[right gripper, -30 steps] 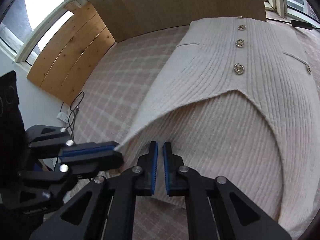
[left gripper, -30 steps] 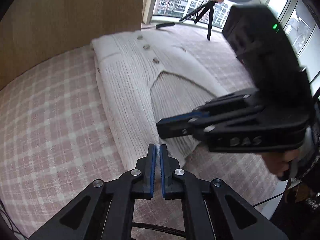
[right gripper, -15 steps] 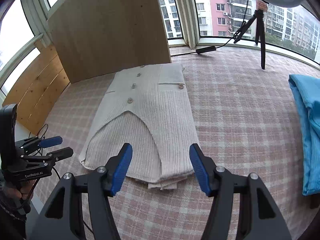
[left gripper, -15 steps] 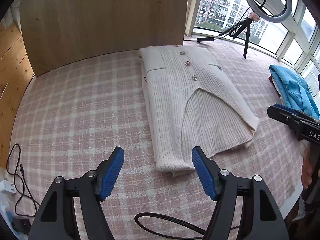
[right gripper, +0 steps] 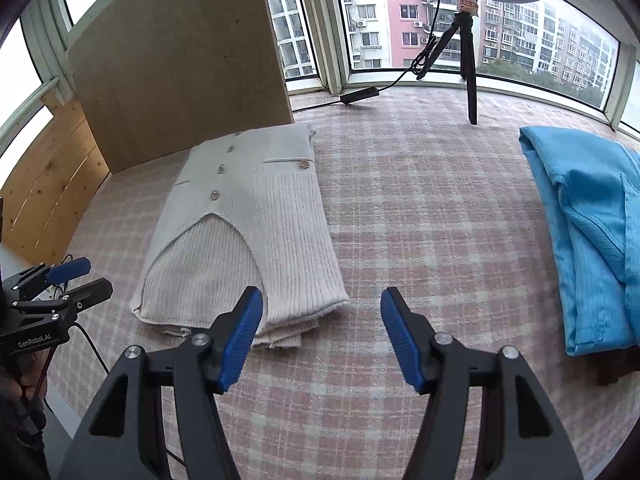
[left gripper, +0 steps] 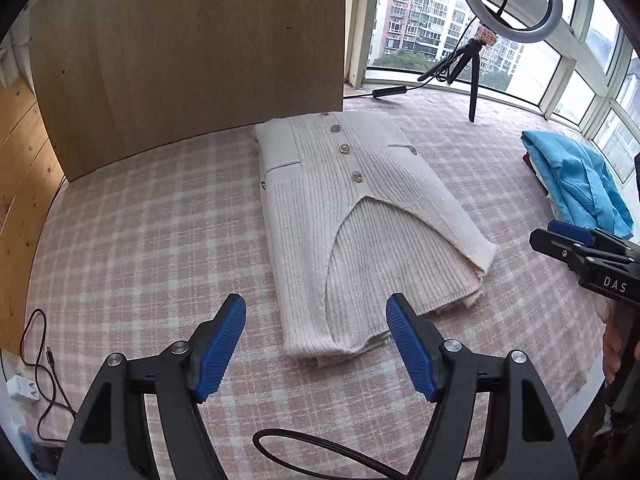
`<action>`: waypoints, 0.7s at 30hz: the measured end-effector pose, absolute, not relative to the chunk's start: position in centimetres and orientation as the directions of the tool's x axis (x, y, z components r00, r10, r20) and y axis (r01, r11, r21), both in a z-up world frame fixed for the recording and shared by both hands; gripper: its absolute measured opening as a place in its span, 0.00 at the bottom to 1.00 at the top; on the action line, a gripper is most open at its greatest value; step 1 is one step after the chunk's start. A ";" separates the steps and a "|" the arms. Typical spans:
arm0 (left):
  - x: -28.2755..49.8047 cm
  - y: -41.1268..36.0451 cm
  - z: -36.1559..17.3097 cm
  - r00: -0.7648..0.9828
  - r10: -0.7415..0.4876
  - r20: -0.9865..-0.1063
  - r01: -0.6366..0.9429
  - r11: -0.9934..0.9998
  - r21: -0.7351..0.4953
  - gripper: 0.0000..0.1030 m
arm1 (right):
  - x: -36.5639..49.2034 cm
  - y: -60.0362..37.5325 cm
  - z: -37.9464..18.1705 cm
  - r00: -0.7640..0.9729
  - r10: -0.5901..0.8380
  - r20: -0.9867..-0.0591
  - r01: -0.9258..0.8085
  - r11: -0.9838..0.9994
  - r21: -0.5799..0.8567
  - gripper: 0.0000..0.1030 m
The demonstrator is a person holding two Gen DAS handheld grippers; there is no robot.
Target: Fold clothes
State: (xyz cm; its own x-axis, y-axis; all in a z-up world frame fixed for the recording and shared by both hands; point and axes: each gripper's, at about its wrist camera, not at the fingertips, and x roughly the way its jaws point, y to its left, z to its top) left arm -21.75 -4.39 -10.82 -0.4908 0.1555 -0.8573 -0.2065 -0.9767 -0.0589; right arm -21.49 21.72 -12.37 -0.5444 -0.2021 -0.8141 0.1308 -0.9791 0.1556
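A cream ribbed cardigan with metal buttons lies folded into a long strip on the pink checked surface; it shows too in the right wrist view as the cardigan. My left gripper hangs open above its near hem, nothing between the blue pads. My right gripper is open as well, just right of the hem's near corner, empty. Each gripper appears in the other's view: the right gripper at the right edge, the left gripper at the left edge.
A blue garment lies bunched at the right. A wooden board stands behind the cardigan. A ring light on a tripod with its cable stands by the windows. Cables and a power strip lie off the left edge.
Both grippers went from shut low at the cardigan's hem to open, letting it go, and pulled back and up. The cardigan now lies flat.
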 end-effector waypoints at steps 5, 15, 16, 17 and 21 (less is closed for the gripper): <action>-23.6 -4.9 -12.0 -0.470 0.148 -0.870 -0.197 -0.979 -0.061 0.71 | -22.7 21.1 -12.6 -0.541 -0.189 -0.819 0.134 -0.981 0.138 0.59; -28.0 -6.1 -14.4 -0.421 0.154 -0.894 -0.167 -0.982 -0.091 0.71 | -28.2 19.5 -14.6 -0.509 -0.195 -0.839 0.156 -0.979 0.133 0.59; -28.5 -6.2 -14.7 -0.416 0.159 -0.896 -0.162 -0.982 -0.099 0.71 | -28.9 19.3 -14.8 -0.506 -0.198 -0.839 0.159 -0.978 0.135 0.59; -29.1 -6.2 -15.0 -0.410 0.163 -0.897 -0.160 -0.981 -0.105 0.71 | -29.5 19.2 -15.1 -0.504 -0.202 -0.840 0.161 -0.977 0.138 0.59; -31.2 -6.0 -16.2 -0.390 0.179 -0.903 -0.158 -0.979 -0.126 0.71 | -32.2 18.2 -16.6 -0.469 -0.232 -0.852 0.178 -0.970 0.166 0.59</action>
State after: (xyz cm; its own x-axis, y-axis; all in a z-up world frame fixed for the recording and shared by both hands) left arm -31.16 -6.04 -16.15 -0.3901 0.1791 -0.9032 -0.1577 -0.9794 -0.1261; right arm -32.23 18.22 -16.57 -0.4687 -0.2318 -0.8524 0.1777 -0.9700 0.1661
